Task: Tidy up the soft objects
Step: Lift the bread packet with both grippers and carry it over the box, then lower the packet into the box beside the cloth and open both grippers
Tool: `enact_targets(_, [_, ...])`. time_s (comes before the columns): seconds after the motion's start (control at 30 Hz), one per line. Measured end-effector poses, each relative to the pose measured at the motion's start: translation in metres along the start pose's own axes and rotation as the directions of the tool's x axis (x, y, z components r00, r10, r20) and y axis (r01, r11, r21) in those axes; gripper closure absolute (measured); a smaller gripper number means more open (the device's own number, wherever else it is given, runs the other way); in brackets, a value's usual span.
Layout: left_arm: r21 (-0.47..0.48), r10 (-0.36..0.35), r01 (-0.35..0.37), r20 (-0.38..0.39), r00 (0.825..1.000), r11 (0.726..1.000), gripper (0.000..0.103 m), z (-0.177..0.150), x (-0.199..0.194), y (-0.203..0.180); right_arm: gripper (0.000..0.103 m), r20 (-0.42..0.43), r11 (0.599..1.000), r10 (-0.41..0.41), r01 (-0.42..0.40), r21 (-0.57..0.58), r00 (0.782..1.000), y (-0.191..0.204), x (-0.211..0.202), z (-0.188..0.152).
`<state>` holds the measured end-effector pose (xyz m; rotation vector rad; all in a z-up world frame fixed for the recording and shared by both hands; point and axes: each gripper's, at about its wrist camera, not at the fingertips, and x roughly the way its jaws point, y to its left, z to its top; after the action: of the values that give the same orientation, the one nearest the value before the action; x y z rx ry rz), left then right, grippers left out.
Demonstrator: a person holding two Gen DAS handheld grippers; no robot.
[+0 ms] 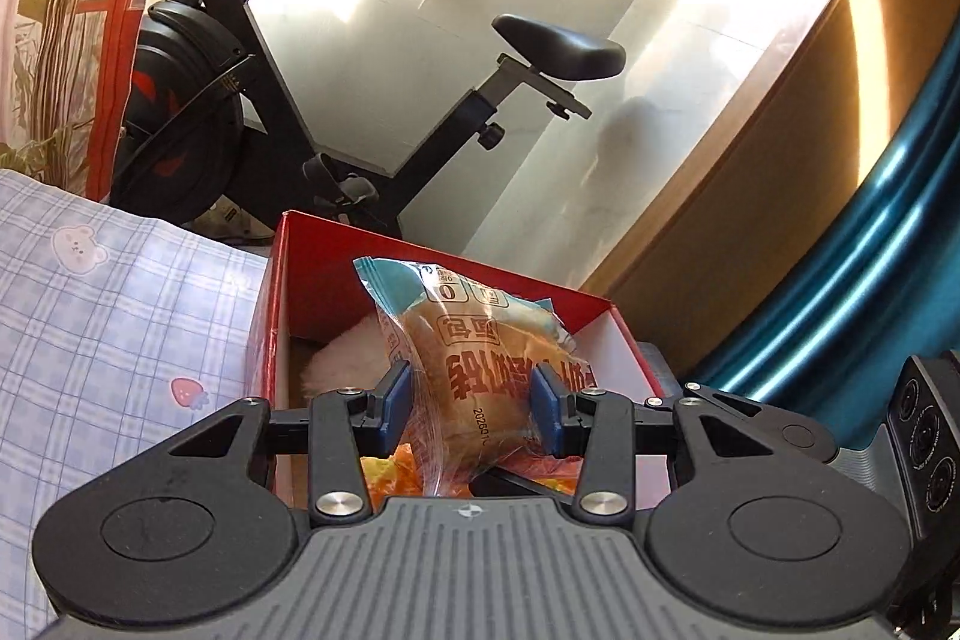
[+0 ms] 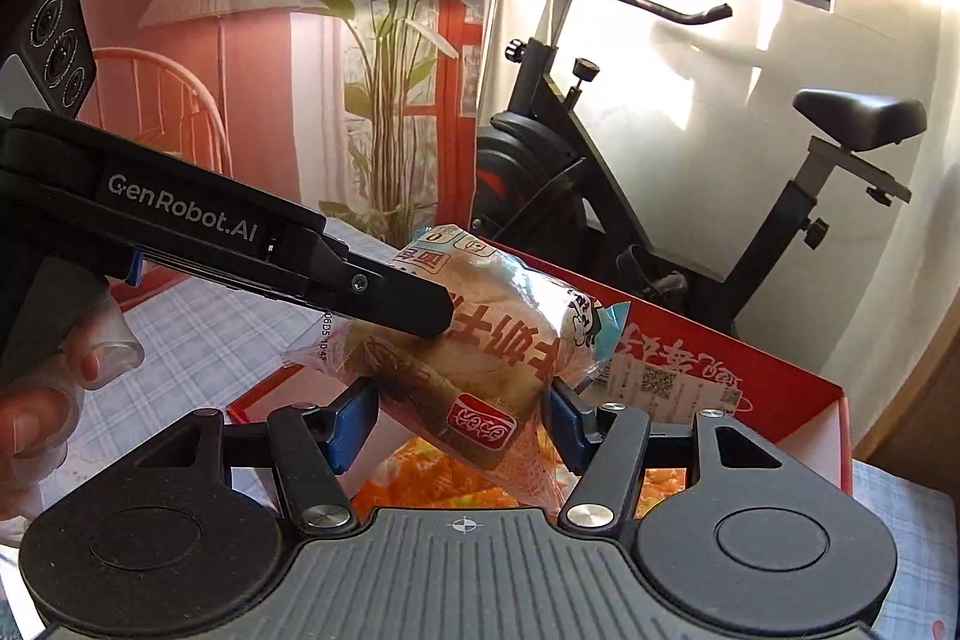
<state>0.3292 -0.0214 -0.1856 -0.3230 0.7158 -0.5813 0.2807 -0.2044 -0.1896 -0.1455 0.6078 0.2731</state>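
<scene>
A wrapped bun (image 1: 480,376) was gripped by both the left hand-held gripper (image 1: 474,400) and right hand-held gripper (image 2: 459,424), above the red box (image 1: 312,280); white fluff (image 1: 348,358) already lay inside. Release remained.

A home bedroom: checked bedsheet (image 1: 90,316) left of the jaws, exercise bike (image 1: 336,100) and potted plant (image 2: 390,58) beyond them.

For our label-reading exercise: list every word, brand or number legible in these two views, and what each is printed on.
"GenRobot.AI": side of the left gripper.
"0": corner of the bread packet.
Packet's large characters appear inverted; its date code is too small to read.
Red box: script and QR label unreadable.
</scene>
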Motion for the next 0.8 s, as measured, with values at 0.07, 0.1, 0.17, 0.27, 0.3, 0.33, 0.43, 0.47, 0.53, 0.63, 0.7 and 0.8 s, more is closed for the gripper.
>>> enact_targets(0.07, [-0.017,0.008,-0.008,-0.008,1.0,1.0,0.059,0.0,0.007,0.007,0.047,-0.017,1.0,-0.004,0.004,0.005,1.0,-0.003,0.014,-0.001])
enact_targets(0.1, [-0.031,0.011,-0.011,-0.009,1.0,0.999,0.059,-0.001,0.01,0.01,0.047,-0.022,1.0,-0.003,0.003,0.005,1.0,-0.004,0.019,-0.001])
enact_targets(0.17, [-0.048,0.02,-0.021,-0.014,1.0,0.999,0.059,-0.002,0.016,0.016,0.047,-0.037,1.0,-0.001,0.001,0.003,0.999,-0.006,0.029,-0.004])
enact_targets(0.27, [-0.039,0.041,-0.042,-0.024,0.999,0.998,0.059,-0.002,0.021,0.018,0.047,-0.062,1.0,-0.005,0.005,-0.005,0.998,-0.006,0.041,-0.007])
enact_targets(0.3, [-0.032,0.049,-0.05,-0.024,0.999,0.998,0.059,-0.002,0.021,0.018,0.046,-0.066,1.0,-0.006,0.006,0.0,0.998,-0.006,0.044,-0.008])
enact_targets(0.33, [-0.016,0.069,-0.07,-0.022,0.997,0.997,0.058,-0.004,0.021,0.017,0.046,-0.07,1.0,-0.006,0.007,0.008,0.997,-0.006,0.047,-0.008])
enact_targets(0.43, [0.053,0.145,-0.144,-0.028,0.989,0.988,0.055,-0.006,0.022,0.01,0.046,-0.099,1.0,-0.004,0.006,0.02,0.995,-0.003,0.054,-0.01])
enact_targets(0.47, [0.079,0.171,-0.168,-0.025,0.985,0.983,0.055,-0.006,0.021,0.008,0.045,-0.104,1.0,-0.011,0.012,0.013,0.995,-0.002,0.055,-0.012])
enact_targets(0.53, [0.103,0.196,-0.194,-0.012,0.98,0.976,0.054,-0.006,0.017,0.006,0.044,-0.11,0.999,-0.046,0.045,-0.014,0.993,0.003,0.055,-0.015])
enact_targets(0.63, [0.09,0.194,-0.194,0.009,0.981,0.977,0.054,-0.003,0.009,0.007,0.044,-0.127,0.998,-0.06,0.059,-0.009,0.99,0.003,0.051,-0.02])
enact_targets(0.7, [0.103,0.193,-0.194,0.022,0.981,0.975,0.054,-0.003,0.002,0.003,0.044,-0.124,0.998,-0.059,0.06,0.004,0.991,0.003,0.043,-0.023])
enact_targets(0.8, [0.132,0.207,-0.21,0.039,0.978,0.969,0.054,-0.008,-0.01,-0.006,0.044,-0.1,0.998,-0.06,0.062,0.011,0.993,0.003,0.025,-0.026])
